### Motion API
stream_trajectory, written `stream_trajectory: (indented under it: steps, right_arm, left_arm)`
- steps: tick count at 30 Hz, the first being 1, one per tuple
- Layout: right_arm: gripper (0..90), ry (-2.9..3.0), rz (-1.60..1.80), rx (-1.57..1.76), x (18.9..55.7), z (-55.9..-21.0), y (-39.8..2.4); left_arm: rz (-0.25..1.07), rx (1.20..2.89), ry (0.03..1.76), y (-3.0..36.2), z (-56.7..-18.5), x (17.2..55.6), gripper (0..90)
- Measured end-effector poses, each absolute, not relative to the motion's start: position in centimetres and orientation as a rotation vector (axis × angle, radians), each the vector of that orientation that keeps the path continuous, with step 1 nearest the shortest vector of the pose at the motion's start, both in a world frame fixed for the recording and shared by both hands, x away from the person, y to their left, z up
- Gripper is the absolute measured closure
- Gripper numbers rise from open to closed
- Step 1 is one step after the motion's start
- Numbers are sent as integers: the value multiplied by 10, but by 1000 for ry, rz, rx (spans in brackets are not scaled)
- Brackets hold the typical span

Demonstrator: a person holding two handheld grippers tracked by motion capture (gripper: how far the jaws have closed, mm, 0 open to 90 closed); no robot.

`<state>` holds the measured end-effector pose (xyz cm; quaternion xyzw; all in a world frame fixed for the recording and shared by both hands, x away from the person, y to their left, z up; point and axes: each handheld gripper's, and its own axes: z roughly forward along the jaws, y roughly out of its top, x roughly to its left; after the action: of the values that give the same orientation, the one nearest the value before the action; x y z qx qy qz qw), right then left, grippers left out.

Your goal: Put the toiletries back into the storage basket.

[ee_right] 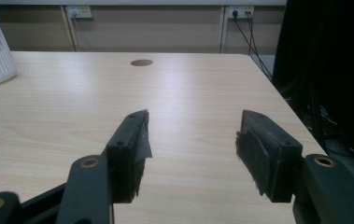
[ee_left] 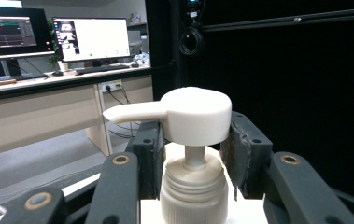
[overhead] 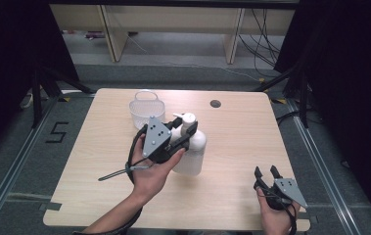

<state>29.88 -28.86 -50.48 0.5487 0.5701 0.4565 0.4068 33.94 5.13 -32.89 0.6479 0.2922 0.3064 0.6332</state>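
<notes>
Left gripper (overhead: 182,138) is clamped on the neck of the white pump bottle (overhead: 191,147), just below the pump head (ee_left: 191,115); the bottle stands near the middle of the table (overhead: 232,147), just in front of the white basket (overhead: 147,108); right gripper (overhead: 267,172) rests at the table's near right corner, jaws spread wide with nothing between them.

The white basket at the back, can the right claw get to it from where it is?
Probably yes. The right claw is open and empty, and bare table lies between it and the white basket; the pump bottle stands just off that path.
</notes>
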Motion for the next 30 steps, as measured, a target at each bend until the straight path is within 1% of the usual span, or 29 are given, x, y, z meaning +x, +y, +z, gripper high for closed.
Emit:
stream_trajectory:
  steps: [16,20,21,26,30]
  right_arm:
    - [435,1436,1145,1368,300,-506,-288]
    - [435,1429,1156,1406,299,-505,-285]
    - [435,1427,1155,1407,299,-505,-285]
    - [433,1440,1152,1371,300,-505,-288]
    - [433,1429,1159,1407,299,-505,-285]
  left_arm:
    - [769,1448,725,88,-329,342,596]
    - [785,1443,736,95,-330,344,596]
    - [803,1439,740,98,-329,344,596]
    - [806,1433,755,106,-329,346,596]
    - [826,1437,768,113,-330,349,596]
